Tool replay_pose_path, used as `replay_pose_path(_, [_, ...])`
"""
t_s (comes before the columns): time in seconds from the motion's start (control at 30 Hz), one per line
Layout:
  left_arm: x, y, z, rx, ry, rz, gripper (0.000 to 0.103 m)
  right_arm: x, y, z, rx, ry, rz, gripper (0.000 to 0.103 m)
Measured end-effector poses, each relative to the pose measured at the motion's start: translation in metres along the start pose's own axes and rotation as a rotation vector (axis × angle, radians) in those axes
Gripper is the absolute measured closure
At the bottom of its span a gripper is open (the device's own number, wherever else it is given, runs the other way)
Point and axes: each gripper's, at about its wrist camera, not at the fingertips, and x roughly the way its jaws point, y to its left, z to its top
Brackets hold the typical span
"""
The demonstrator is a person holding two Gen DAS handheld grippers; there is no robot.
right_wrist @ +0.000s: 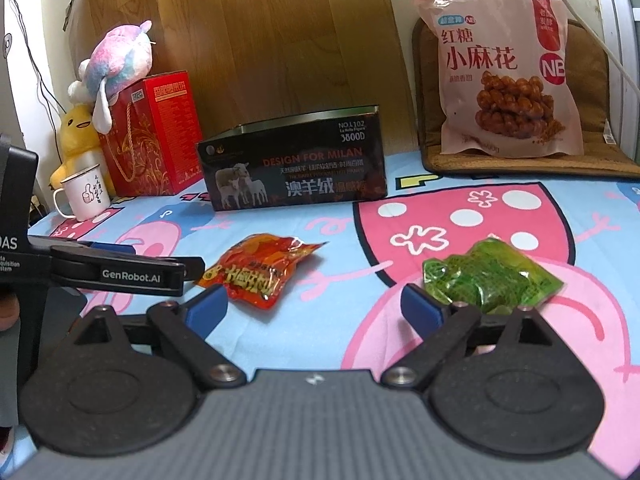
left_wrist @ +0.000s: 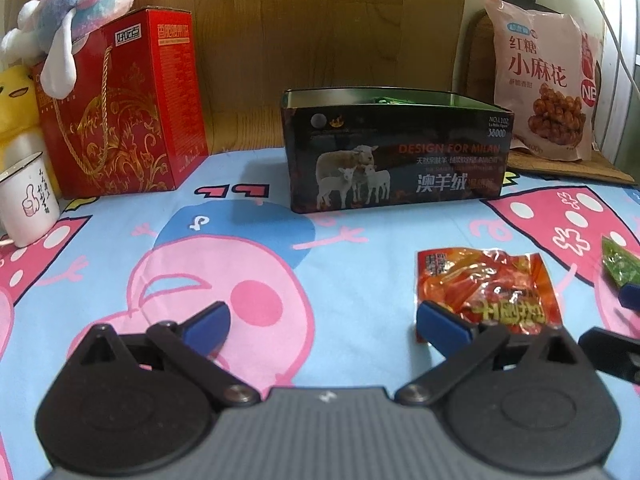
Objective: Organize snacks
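While both grippers hover low over the cartoon sheet point(left_wrist: 120, 240), the left gripper point(left_wrist: 324, 320) has its blue fingers spread wide with nothing between them, its right pad just touching the near edge of the red packet point(left_wrist: 488, 288), which lies flat at 2 o'clock from that gripper. Likewise the right gripper point(right_wrist: 316, 308) is spread and empty, the green packet point(right_wrist: 492, 276) lying just beyond its right finger at 1 o'clock and the red packet beyond its left finger at 11 o'clock. At 12 o'clock in the left view stands the tin point(left_wrist: 396, 156), lid off; a sliver of something green shows over its far rim, the rest of its inside hidden. A pink bag point(right_wrist: 504, 72) leans upright at 1 o'clock on a brown mat point(right_wrist: 592, 164). At 10 o'clock stand a red box point(left_wrist: 124, 108) and a mug point(left_wrist: 26, 200).
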Motion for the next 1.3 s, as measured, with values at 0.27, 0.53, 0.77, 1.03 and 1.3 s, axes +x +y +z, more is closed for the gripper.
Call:
replay_pose_path(0.27, [-0.001, -0.001, -0.001, 0.003, -0.007, -0.003, 0.000, 0.000, -0.001, 0.000, 0.004, -0.002, 0.010, 0.008])
replay_pose_path(0.53, [-0.002, 0.000, -0.001, 0.002, -0.020, -0.015, 0.000, 0.001, -0.001, 0.000, 0.007, 0.004, 0.017, 0.008])
replay_pose_path(0.77, [-0.005, 0.004, -0.001, -0.019, -0.039, -0.038, 0.000, 0.001, -0.002, 0.000, 0.007, 0.004, 0.029, 0.008])
replay_pose_path(1.03, [-0.013, 0.008, -0.002, -0.041, -0.090, -0.050, 0.000, 0.000, -0.005, 0.001, 0.011, -0.004, 0.063, 0.008])
replay_pose_path(1.3, [-0.017, 0.019, -0.002, -0.100, -0.104, -0.098, 0.000, 0.006, -0.019, 0.003, 0.131, 0.064, 0.230, 0.000])
